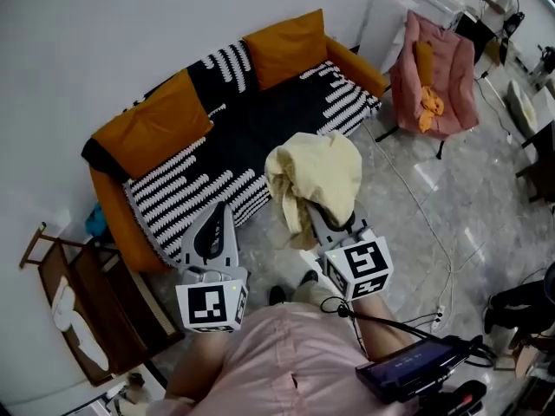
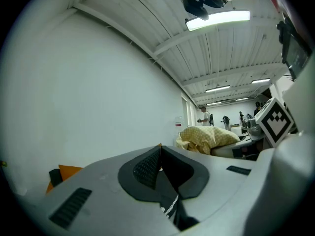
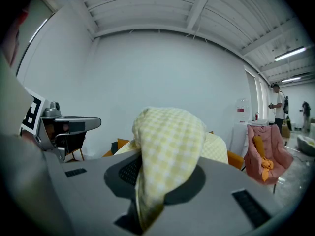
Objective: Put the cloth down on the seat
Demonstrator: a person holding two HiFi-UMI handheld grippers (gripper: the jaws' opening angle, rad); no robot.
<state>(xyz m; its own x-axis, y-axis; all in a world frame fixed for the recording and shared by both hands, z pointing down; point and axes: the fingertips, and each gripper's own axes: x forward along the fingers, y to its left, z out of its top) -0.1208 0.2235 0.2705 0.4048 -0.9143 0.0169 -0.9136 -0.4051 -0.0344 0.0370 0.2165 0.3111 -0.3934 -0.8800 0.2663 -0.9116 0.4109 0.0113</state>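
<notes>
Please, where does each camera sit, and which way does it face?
Head view: on the person's head, looking down at the orange sofa with striped cover; shows pink shirt, left gripper, right gripper.
Left gripper view: on that gripper, facing a white wall; own shut jaws.
Right gripper view: likewise; jaws clamp the yellow checked cloth.
All three show the cloth.

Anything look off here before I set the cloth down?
Nothing spilled or damaged. The cloth is bunched and draped over the right gripper's jaws, hiding them, so it may snag on release.
</notes>
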